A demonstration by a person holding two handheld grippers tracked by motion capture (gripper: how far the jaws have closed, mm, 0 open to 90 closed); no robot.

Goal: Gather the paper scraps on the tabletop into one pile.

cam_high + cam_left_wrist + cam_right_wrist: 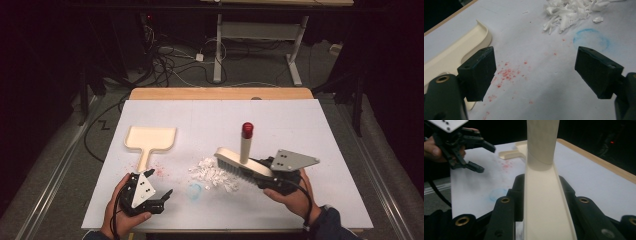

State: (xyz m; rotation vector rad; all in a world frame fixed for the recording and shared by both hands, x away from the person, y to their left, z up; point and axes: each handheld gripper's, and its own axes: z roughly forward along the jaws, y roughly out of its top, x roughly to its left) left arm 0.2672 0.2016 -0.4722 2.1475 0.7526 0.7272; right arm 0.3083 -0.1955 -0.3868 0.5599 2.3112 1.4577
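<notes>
Brush clamped, dustpan just sitting there

Right gripper (270,181) has its jaws squeezed on the cream brush (243,167), bristles beside the white shreds (212,174). Left gripper (162,197) hangs wide apart, holding nothing. Farther back, the dustpan (150,139) lies on the white table (280,125).

White-covered worktop (300,125) with wooden far edge. Lying on it: cream dustpan (150,138) at left, white shreds (212,175) centre, red crumbs (161,171), blue ring mark (195,190).

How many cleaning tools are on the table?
2. The dustpan lies at the left, untouched. The brush is at the right, by the white scraps, held in the right gripper.
</notes>
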